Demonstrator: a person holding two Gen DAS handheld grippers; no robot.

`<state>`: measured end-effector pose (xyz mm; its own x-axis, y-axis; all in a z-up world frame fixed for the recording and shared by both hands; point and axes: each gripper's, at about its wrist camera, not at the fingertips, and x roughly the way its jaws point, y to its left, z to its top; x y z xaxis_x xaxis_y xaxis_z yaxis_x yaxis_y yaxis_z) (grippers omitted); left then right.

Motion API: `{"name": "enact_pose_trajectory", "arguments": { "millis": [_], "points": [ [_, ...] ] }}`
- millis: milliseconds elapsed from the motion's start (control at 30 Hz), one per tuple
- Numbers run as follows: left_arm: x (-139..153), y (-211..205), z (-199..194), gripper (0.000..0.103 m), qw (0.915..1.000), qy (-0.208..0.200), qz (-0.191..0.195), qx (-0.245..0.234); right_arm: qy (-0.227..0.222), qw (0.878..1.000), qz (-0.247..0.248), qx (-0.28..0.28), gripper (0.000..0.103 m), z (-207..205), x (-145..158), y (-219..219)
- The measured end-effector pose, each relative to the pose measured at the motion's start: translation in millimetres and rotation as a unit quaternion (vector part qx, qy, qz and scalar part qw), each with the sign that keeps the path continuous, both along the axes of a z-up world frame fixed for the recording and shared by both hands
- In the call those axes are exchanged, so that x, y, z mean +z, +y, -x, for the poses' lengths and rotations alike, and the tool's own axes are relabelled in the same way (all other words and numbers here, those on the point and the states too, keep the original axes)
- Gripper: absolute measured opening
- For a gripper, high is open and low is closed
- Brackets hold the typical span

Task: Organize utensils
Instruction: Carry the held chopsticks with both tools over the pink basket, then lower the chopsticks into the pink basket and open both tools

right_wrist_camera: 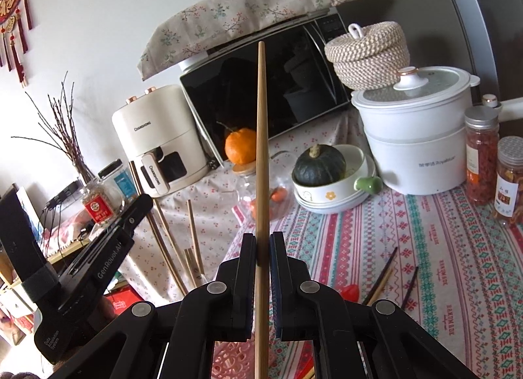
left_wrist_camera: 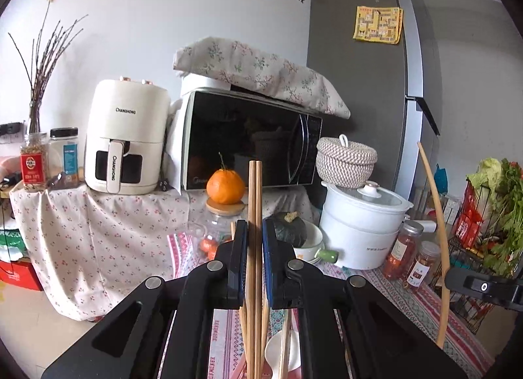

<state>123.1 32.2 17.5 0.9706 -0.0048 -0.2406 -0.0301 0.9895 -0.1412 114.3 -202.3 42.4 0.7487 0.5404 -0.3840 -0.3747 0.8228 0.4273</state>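
Two chopsticks [left_wrist_camera: 254, 215] clamped upright between left jaws, single chopstick [right_wrist_camera: 261, 150] between right jaws

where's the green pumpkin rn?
In the right wrist view the green pumpkin sits right of centre in a white bowl with a green handle, between the orange and the white steamer pot.

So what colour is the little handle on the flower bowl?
Green handle on the white flower bowl; the right wrist view shows it best.
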Motion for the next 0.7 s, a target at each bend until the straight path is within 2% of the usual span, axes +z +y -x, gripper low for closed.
{"name": "enact_pose_trajectory", "arguments": {
  "millis": [100,200,300,367,433,533,700],
  "points": [
    [-6.1,-0.6,-7.2,0.01,0.999,0.043,-0.003,-0.013,0.0,1.0,-0.005,-0.001,0.007,-0.2,-2.2,2.8],
    [-7.9,0.9,-13.2,0.017,0.995,0.096,-0.001,-0.028,-0.003,1.0,-0.002,-0.001,0.007,1.0,-4.8,11.0],
    [3.9,11.1,-3.6,0.018,0.994,0.101,0.027,-0.031,-0.008,1.0,-0.005,0.001,0.007,2.9,-7.3,19.6],
    [13.7,20.7,2.1,0.031,0.9904,0.129,0.044,-0.022,-0.016,1.0,-0.007,0.0,0.007,3.9,-7.3,25.9],
    [18.9,34.5,5.2,0.039,0.9791,0.19,0.071,-0.005,-0.028,1.0,-0.01,-0.007,0.007,6.0,-6.6,32.9],
    [18.0,58.6,12.4,0.04,0.9564,0.27,0.109,0.016,-0.047,0.999,-0.008,-0.015,0.007,9.0,-6.7,48.8],
    [-8.5,100.7,17.1,0.045,0.9191,0.348,0.181,0.041,-0.075,0.997,0.014,-0.027,0.007,10.4,-15.4,83.8]
  ]
}}
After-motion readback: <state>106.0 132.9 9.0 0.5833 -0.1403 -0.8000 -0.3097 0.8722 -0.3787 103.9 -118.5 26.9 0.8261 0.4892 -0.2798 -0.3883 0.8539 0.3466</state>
